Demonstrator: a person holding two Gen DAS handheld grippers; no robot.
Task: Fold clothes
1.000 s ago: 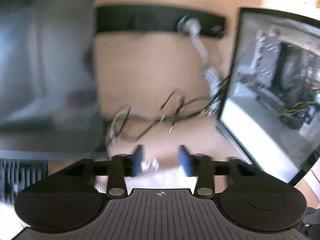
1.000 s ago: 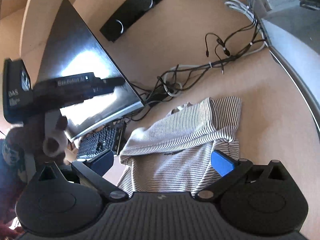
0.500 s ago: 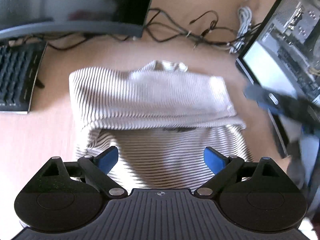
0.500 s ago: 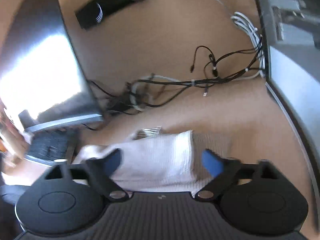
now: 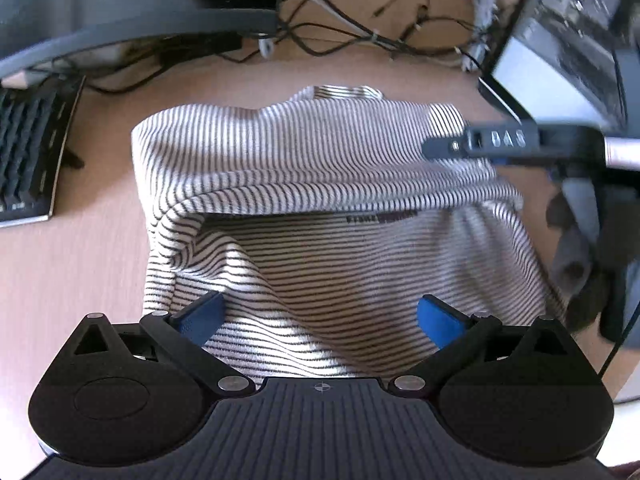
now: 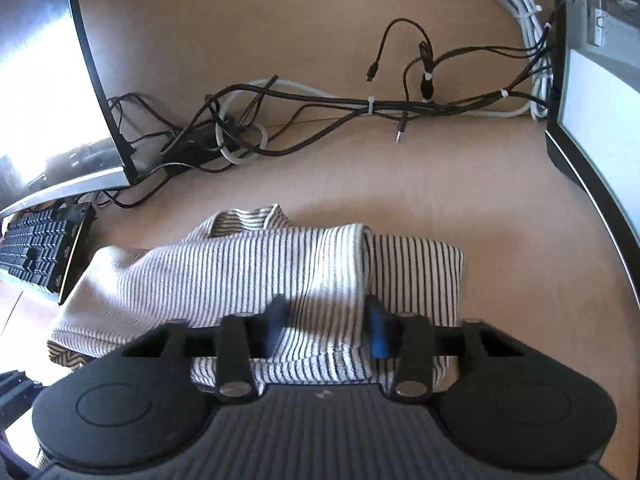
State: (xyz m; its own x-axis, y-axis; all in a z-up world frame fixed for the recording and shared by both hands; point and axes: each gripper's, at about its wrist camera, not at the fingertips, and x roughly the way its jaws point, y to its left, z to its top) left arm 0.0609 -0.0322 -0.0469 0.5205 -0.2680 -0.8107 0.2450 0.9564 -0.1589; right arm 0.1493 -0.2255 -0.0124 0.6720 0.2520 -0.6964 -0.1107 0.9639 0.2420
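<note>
Right, the striped shirt sits part-folded in the middle of the bench, its far part doubled back toward us in a thick roll, the collar poking out behind, the near hem loose and rumpled. Over on its right edge the right hand-held gripper is closing, blue pads either side of a raised fold of stripes, though whether they're pressing yet I can't quite tell. The left hand-held gripper hangs over the near hem with its jaws opening, as wide as they go, fabric lying between the pads but nothing pinched. Here's the worry: that right pinch looks like it may take only the top layer of the roll, so a lift could peel the fold open instead of carrying it. And if only one side gets lifted, I'd expect the shirt to drag askew and bunch. Watch the surroundings too: a tangle of cables lies just beyond the collar, a keyboard off the left side, a monitor behind that, and a sweeping fold could snag a plug or shove the shirt under the screen's edge.
</note>
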